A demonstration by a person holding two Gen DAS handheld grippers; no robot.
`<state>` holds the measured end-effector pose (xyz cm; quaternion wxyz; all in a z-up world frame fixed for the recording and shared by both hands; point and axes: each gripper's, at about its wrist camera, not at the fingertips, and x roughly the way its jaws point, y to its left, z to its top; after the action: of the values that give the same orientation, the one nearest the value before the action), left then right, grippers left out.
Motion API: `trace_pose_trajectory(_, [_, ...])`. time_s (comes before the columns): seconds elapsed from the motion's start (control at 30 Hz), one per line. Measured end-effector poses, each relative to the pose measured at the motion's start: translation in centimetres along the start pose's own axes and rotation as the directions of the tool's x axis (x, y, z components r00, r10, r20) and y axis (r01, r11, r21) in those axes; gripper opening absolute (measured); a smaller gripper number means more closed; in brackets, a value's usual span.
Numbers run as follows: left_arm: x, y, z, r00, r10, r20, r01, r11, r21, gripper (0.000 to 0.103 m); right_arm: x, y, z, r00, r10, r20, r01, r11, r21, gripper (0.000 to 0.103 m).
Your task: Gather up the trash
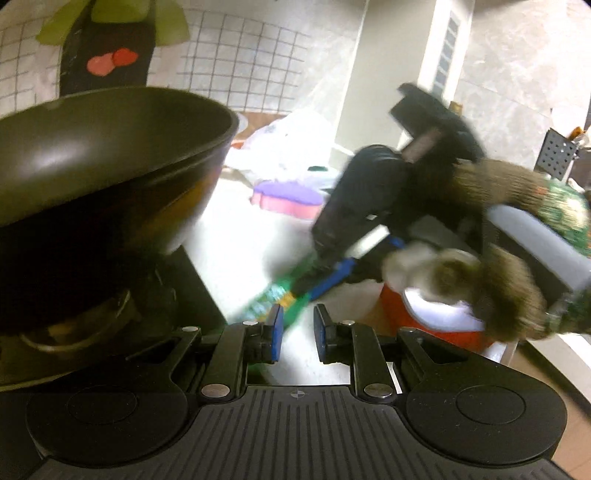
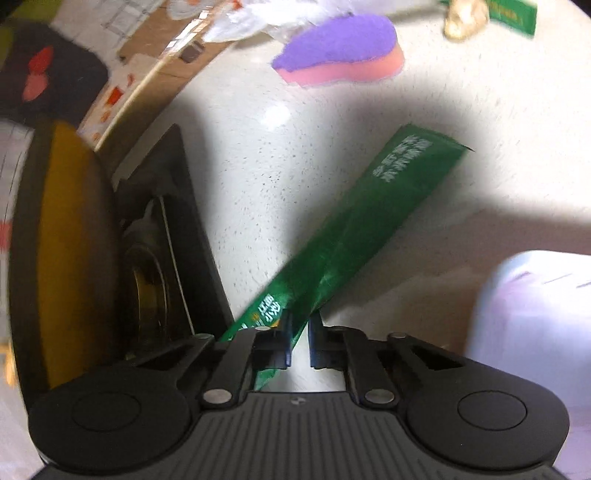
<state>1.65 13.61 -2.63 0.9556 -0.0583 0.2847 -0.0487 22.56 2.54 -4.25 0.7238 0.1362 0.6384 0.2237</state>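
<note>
A long green snack wrapper (image 2: 354, 229) lies slanted over the white counter (image 2: 258, 177). My right gripper (image 2: 298, 332) has its pads nearly closed on the wrapper's near end; it shows blurred in the left wrist view (image 1: 332, 273), pinching the same wrapper (image 1: 273, 299). My left gripper (image 1: 298, 325) is open and empty, low over the counter, just short of the wrapper. Another green wrapper (image 2: 513, 14) and a crumpled scrap (image 2: 461, 18) lie at the far edge.
A black wok (image 1: 110, 147) on a stove burner (image 2: 147, 273) fills the left side. A purple and pink sponge (image 2: 340, 51) and a clear plastic bag (image 1: 291, 140) lie farther back. A red and white tub (image 1: 436, 317) stands at the right, under a furry sleeve (image 1: 509, 291).
</note>
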Motion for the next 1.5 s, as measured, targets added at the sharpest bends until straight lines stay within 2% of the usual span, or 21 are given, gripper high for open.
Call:
trace_pose_trajectory(0.17, [0.3,-1.4,-0.2,0.996,-0.082,-0.044,0.085,0.995,0.049,0.021,-3.3,-0.1,-3.0,1.000,0.017,-0.016,-0.019,0.990,-0.140,0.003])
trace_pose_trajectory(0.3, [0.8,-2.7,-0.6,0.993,-0.083,-0.078,0.090,0.992,0.088,0.021,-5.4,-0.8,-5.5,1.000,0.001,-0.016,-0.004,0.975,-0.222,0.005])
trace_pose_trajectory(0.4, [2.0,-2.9,0.0,0.995,-0.051,-0.089,0.052,0.998,0.019,0.021,-8.1,-2.1,-6.7,0.999,-0.011,0.049,0.024,0.965,-0.261,0.007])
trace_pose_trajectory(0.53, [3.6,-2.8,0.9,0.995,-0.033,-0.096,0.023,0.995,-0.101,0.021,-12.0,-4.6,-7.5,0.988,0.007,0.154,0.030,0.971,-0.237,0.013])
trace_pose_trajectory(0.6, [3.8,-3.2,1.0,0.994,-0.037,-0.099,0.026,0.993,-0.113,0.021,-13.5,-5.9,-7.9,0.975,-0.003,0.223,0.052,0.975,-0.218,0.030])
trace_pose_trajectory(0.63, [3.8,-3.7,1.0,0.994,-0.034,-0.103,0.024,0.995,-0.100,0.021,-14.2,-6.7,-8.2,0.964,-0.022,0.264,0.079,0.975,-0.206,0.034])
trace_pose_trajectory(0.67, [3.8,-4.2,0.8,0.994,-0.025,-0.109,0.016,0.997,-0.080,0.021,-14.8,-7.4,-8.7,0.956,-0.039,0.291,0.101,0.974,-0.202,0.037])
trace_pose_trajectory(0.8, [4.5,-6.2,0.4,0.989,0.007,-0.145,-0.009,1.000,-0.014,0.021,-15.9,-10.2,-10.6,0.926,-0.119,0.359,0.194,0.964,-0.182,0.037])
trace_pose_trajectory(0.87, [4.5,-7.5,0.0,0.991,0.041,-0.129,-0.037,0.999,0.035,0.021,-16.0,-11.7,-11.1,0.899,-0.182,0.399,0.263,0.952,-0.158,0.041])
trace_pose_trajectory(0.97, [4.9,-10.1,-0.7,0.988,0.111,-0.107,-0.095,0.985,0.145,0.021,-15.9,-13.5,-11.4,0.833,-0.300,0.466,0.392,0.913,-0.113,0.049])
trace_pose_trajectory(1.03, [5.4,-11.7,-1.7,0.984,0.134,-0.118,-0.106,0.970,0.219,0.021,-15.8,-14.7,-11.6,0.808,-0.329,0.489,0.420,0.904,-0.084,0.049])
trace_pose_trajectory(1.1, [6.0,-13.2,-2.8,0.977,0.146,-0.155,-0.098,0.955,0.281,0.021,-16.1,-15.9,-11.6,0.803,-0.321,0.503,0.405,0.912,-0.063,0.052])
trace_pose_trajectory(1.17, [6.5,-14.1,-3.9,0.967,0.155,-0.201,-0.081,0.939,0.335,0.027,-16.3,-17.0,-11.7,0.798,-0.311,0.515,0.388,0.921,-0.044,0.058])
trace_pose_trajectory(1.23, [6.4,-14.2,-4.6,0.962,0.180,-0.206,-0.095,0.927,0.363,0.027,-16.3,-18.0,-11.4,0.791,-0.320,0.522,0.387,0.922,-0.019,0.059])
trace_pose_trajectory(1.43, [4.5,-11.7,-5.0,0.947,0.236,-0.217,-0.160,0.935,0.318,0.027,-16.9,-20.1,-10.7,0.769,-0.351,0.535,0.397,0.917,0.032,0.060])
trace_pose_trajectory(1.5, [3.8,-10.8,-5.1,0.942,0.249,-0.224,-0.175,0.937,0.303,0.027,-16.9,-20.4,-10.3,0.771,-0.343,0.537,0.379,0.924,0.046,0.061])
